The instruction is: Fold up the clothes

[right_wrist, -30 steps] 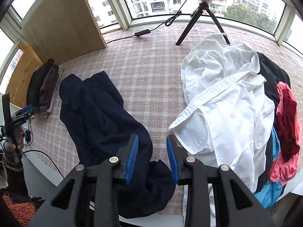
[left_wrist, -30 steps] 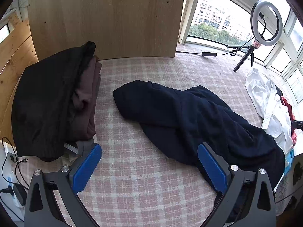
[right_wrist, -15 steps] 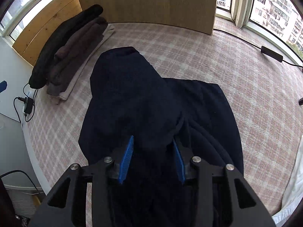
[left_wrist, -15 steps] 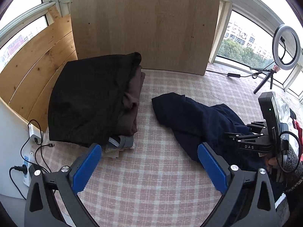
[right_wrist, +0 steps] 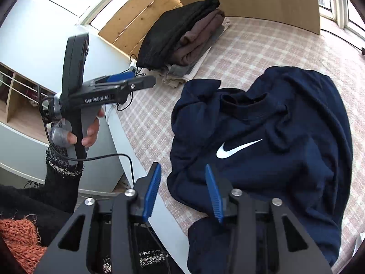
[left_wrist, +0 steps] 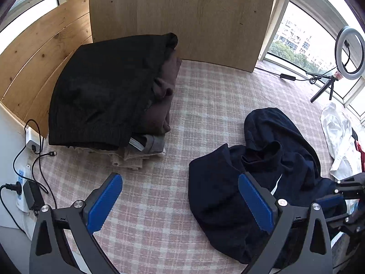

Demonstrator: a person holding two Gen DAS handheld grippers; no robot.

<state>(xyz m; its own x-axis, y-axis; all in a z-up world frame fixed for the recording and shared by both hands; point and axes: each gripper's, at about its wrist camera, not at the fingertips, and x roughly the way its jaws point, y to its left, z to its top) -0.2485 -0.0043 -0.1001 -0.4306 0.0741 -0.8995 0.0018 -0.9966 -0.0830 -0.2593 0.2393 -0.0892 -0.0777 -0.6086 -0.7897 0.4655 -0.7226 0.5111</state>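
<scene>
The navy sweatshirt (right_wrist: 262, 141) lies crumpled on the checked bedcover (left_wrist: 205, 105), collar and white logo up, its near hem at the bed's front edge. My right gripper (right_wrist: 182, 191) hovers over that hem, jaws opening, nothing between the pads. My left gripper (left_wrist: 180, 201) stands wide apart and empty just left of the sweatshirt. I judge the step is spreading it flat: I should pinch one layer at each bottom corner and pull evenly, keeping clear of the folded stack (left_wrist: 109, 91) further left of the sweatshirt, against the wooden board (left_wrist: 182, 16).
</scene>
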